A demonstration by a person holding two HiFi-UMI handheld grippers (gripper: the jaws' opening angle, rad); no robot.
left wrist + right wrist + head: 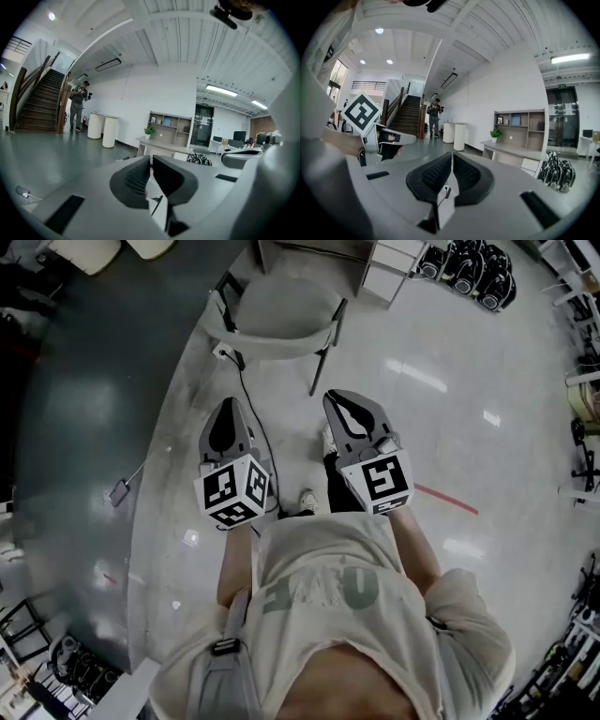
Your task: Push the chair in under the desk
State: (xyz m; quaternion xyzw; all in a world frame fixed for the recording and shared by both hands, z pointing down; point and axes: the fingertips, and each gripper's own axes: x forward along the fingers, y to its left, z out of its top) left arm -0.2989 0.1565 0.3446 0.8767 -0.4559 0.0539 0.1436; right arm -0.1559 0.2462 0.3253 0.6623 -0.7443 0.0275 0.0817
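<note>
The grey chair [277, 320] with black legs stands on the pale floor ahead of me in the head view, its seat bare. Just beyond it are the edge of the grey desk [309, 249] and its white drawer unit [392, 266]. My left gripper [231, 405] and right gripper [335, 397] are held side by side at waist height, short of the chair and touching nothing. Both are shut and empty, the pads meeting in the left gripper view [151, 161] and the right gripper view [452, 157]. The desk [161, 147] [511, 152] shows far off past the jaws.
A black cable [253, 418] runs along the floor from the chair toward my feet [309, 498]. A darker curved floor area [84, 427] lies to the left with a small device [120, 491]. A person [77, 105] stands by stairs near white cylinders [103, 129]. Black gear [469, 268] lines the wall.
</note>
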